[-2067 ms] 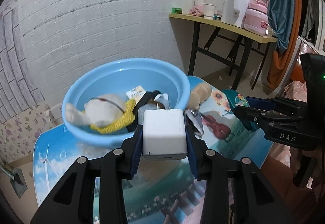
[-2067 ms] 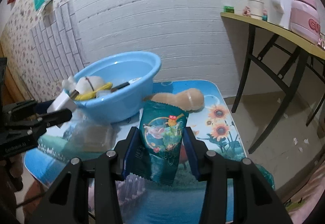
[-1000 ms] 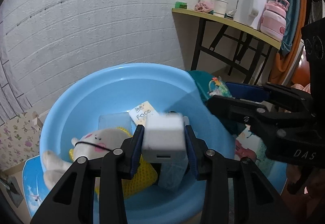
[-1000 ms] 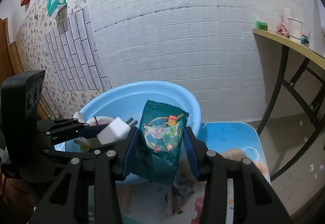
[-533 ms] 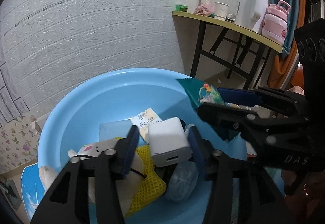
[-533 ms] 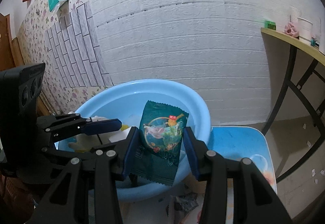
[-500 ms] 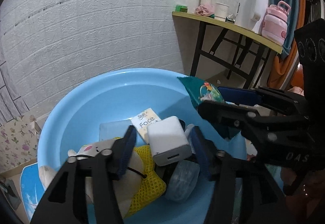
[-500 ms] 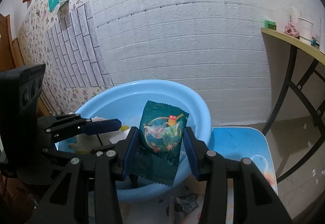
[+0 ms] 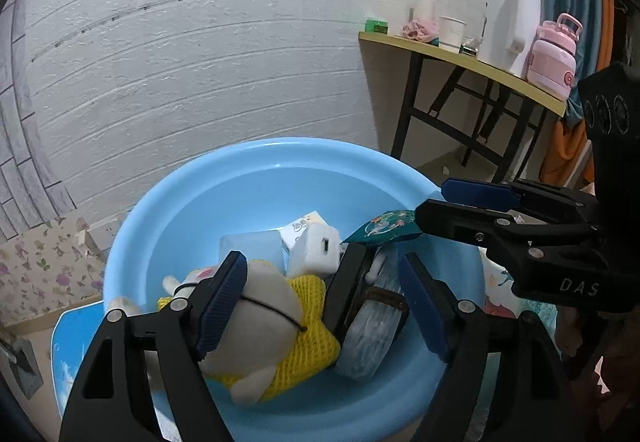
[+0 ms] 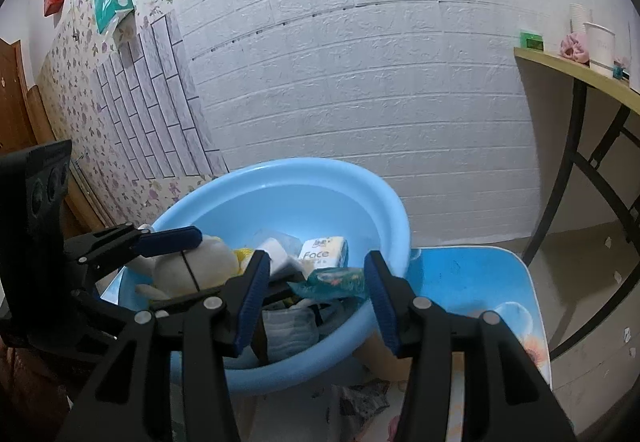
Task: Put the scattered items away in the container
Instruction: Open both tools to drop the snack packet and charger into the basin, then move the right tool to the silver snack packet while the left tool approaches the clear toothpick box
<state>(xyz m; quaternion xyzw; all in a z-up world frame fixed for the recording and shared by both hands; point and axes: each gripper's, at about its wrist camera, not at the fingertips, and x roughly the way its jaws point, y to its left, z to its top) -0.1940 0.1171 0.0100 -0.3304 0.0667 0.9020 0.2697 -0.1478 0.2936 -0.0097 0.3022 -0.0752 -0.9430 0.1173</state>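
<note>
A blue basin (image 9: 280,145) (image 10: 300,163) holds a plush toy in yellow mesh (image 9: 264,298), a tissue pack (image 10: 324,252) and a white charger (image 9: 316,252) lying loose. My left gripper (image 9: 322,282) hangs over the basin with its jaws opening and no pad touching anything. My right gripper (image 10: 316,262) (image 9: 440,201) hovers over the basin's near right rim, its jaws opening too. The green snack packet (image 10: 332,282) (image 9: 384,226) lies tipped flat between its fingers, clear of the left pad.
The basin stands on a small blue picture table (image 10: 460,274). A beige object (image 10: 384,358) and a wrapper (image 10: 364,402) lie by the basin's base. To the right, a yellow side table (image 9: 460,53) carries a white kettle (image 9: 508,29) and a pink flask (image 9: 554,53).
My left jaws have spread and the white charger has dropped from them into the basin. The green packet has tipped from upright to flat as my right jaws widened a little.
</note>
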